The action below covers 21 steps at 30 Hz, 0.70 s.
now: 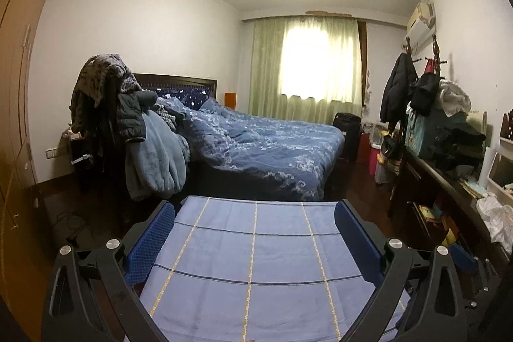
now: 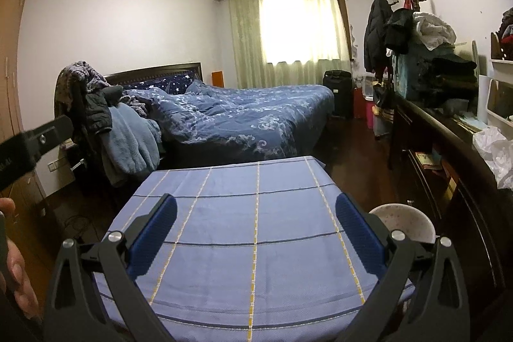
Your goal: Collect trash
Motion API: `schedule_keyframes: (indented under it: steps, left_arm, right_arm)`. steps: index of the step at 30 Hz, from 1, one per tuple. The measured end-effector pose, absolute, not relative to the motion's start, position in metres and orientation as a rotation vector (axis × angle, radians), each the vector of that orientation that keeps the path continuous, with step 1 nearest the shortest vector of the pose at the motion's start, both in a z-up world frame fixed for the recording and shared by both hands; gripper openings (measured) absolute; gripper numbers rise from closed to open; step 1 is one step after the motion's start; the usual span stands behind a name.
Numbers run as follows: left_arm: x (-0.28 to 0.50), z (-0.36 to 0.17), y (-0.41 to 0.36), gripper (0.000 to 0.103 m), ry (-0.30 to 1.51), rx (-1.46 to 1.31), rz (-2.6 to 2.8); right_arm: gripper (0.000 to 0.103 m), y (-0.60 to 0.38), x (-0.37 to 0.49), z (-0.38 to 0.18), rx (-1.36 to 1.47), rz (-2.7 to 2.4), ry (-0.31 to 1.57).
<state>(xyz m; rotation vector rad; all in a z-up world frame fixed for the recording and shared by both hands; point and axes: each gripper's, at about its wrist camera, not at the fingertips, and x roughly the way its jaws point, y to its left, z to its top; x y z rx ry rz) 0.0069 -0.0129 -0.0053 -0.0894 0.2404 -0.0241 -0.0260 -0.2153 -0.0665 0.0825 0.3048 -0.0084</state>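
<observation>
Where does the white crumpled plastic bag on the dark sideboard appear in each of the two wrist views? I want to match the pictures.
Left wrist view: the white plastic bag lies at the right edge, below mid-height, on the dark sideboard.
Right wrist view: the white plastic bag lies at the right edge, about mid-height, on the sideboard.
Shared landmark: the bright window behind the green curtains.

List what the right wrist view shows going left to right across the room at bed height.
Clothes-draped chair → bed → black suitcase → coat rack → dark cabinet piled with clothes.
</observation>
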Motion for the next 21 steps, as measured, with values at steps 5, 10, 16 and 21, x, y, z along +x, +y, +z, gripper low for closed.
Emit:
schedule_keyframes:
  steps: [5, 10, 16, 21]
  left_arm:
    - [-0.001, 0.0, -0.009, 0.099, 0.219, -0.099, -0.028]
    - [-0.009, 0.004, -0.001, 0.099, 0.196, -0.116, -0.01]
    - [-0.016, 0.008, 0.01, 0.099, 0.178, -0.168, -0.011]
    - [-0.013, 0.007, 0.023, 0.099, 0.187, -0.238, -0.035]
  right_arm:
    - [0.1, -0.212, -0.029, -0.062, 0.064, -0.015, 0.285]
    - [0.1, -0.208, -0.031, -0.057, 0.056, -0.009, 0.268]
    - [0.1, -0.203, -0.031, -0.059, 0.05, 0.009, 0.28]
    - [0.1, -0.2, -0.029, -0.059, 0.043, 0.014, 0.286]
